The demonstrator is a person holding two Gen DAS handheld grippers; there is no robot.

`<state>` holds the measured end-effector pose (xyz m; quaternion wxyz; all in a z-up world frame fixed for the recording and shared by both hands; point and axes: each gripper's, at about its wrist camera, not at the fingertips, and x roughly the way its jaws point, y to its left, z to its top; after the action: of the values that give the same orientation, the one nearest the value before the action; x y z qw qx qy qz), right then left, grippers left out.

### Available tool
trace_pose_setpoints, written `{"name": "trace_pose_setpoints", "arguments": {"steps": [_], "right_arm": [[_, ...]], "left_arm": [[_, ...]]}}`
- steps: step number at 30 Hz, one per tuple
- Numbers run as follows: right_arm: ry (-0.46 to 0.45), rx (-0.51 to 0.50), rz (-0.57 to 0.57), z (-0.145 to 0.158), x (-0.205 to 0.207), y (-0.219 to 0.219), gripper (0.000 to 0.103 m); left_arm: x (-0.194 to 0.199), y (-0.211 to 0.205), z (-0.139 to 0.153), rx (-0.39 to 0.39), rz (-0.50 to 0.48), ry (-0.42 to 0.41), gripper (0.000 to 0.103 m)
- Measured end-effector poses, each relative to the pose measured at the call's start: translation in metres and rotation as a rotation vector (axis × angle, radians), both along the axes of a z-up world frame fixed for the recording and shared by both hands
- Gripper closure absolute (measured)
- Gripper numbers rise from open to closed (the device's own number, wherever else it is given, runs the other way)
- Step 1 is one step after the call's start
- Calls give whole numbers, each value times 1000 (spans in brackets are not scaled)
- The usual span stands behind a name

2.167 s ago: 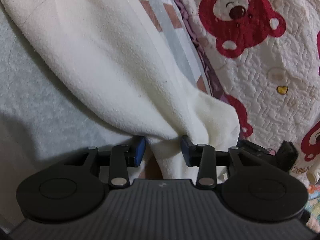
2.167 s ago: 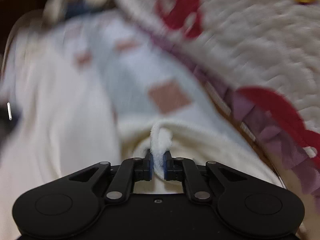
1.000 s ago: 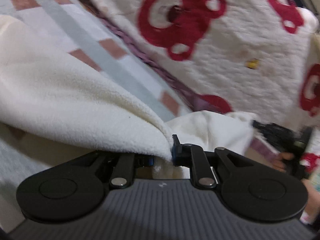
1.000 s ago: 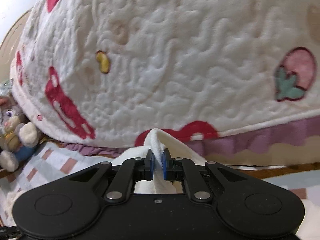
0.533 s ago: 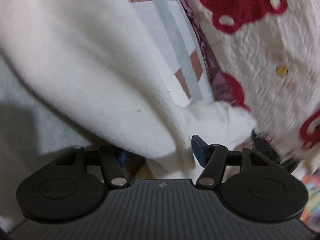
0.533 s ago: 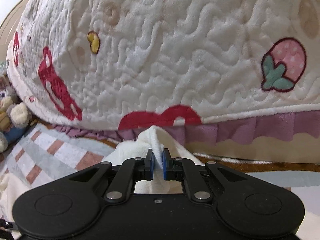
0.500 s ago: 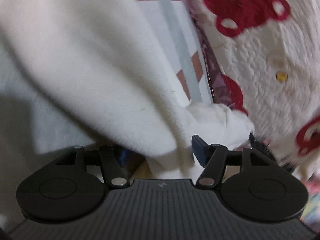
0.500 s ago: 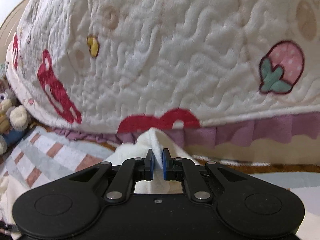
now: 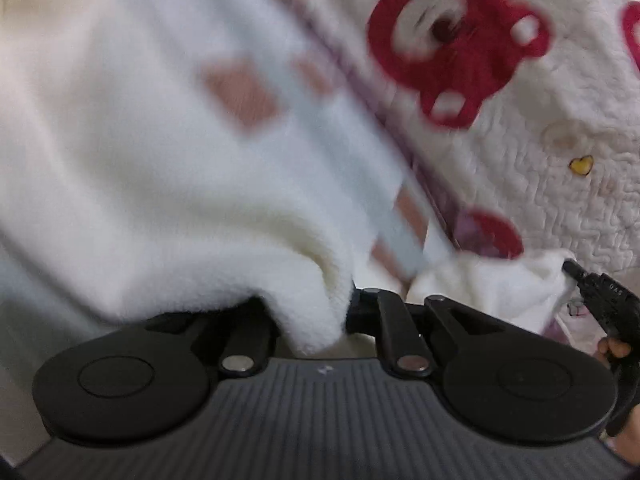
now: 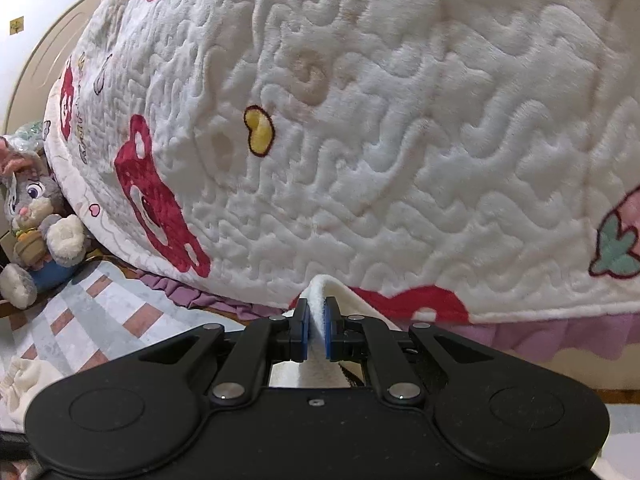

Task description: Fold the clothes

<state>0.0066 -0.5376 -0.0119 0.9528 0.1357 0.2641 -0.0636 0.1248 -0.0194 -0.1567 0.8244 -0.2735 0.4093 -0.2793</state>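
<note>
Stretching sideways between both tongs, the cream fleece garment (image 9: 168,184) is being clamped by left tongs (image 9: 310,312); right tongs (image 10: 316,330) pinch its edge.

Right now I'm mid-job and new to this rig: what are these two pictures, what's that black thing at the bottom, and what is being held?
Each picture comes from a camera on a hand-held two-finger gripper, looking forward along its fingers; the black shape below is the tool itself. In the left view, the left gripper is closing its jaws on a fold of the cream fleece garment. In the right view, the right gripper is shut on another fold of it. Beyond lie a checked sheet, a quilted blanket with red bears and a plush rabbit.
</note>
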Motion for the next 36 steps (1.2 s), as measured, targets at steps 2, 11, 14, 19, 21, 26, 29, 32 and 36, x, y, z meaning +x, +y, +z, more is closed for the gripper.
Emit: {"name": "trace_pose_setpoints", "arguments": {"steps": [2, 11, 14, 19, 21, 26, 29, 32, 36], "right_arm": [[-16, 7, 7, 3, 7, 2, 95], [29, -60, 19, -11, 63, 34, 91], [95, -102, -19, -28, 69, 38, 83], [179, -71, -76, -58, 46, 16, 83], [209, -58, -113, -66, 31, 4, 83], [269, -59, -186, -80, -5, -28, 79], [291, -69, -233, -83, -27, -43, 79], [314, -71, -271, -85, -43, -57, 77], [343, -73, -314, -87, -66, -70, 74]], "left_arm": [[-2, 20, 44, 22, 62, -161, 92], [16, 18, 44, 285, 208, -333, 92], [20, 25, 15, 328, 237, -222, 92], [20, 24, 34, 331, 236, -299, 92], [15, 17, 35, 383, 225, -347, 91], [33, 46, 6, 202, 279, -92, 92], [20, 45, 27, 216, 262, -192, 92], [11, 36, 37, 262, 254, -258, 89], [29, 60, 5, 192, 347, 10, 87]]}}
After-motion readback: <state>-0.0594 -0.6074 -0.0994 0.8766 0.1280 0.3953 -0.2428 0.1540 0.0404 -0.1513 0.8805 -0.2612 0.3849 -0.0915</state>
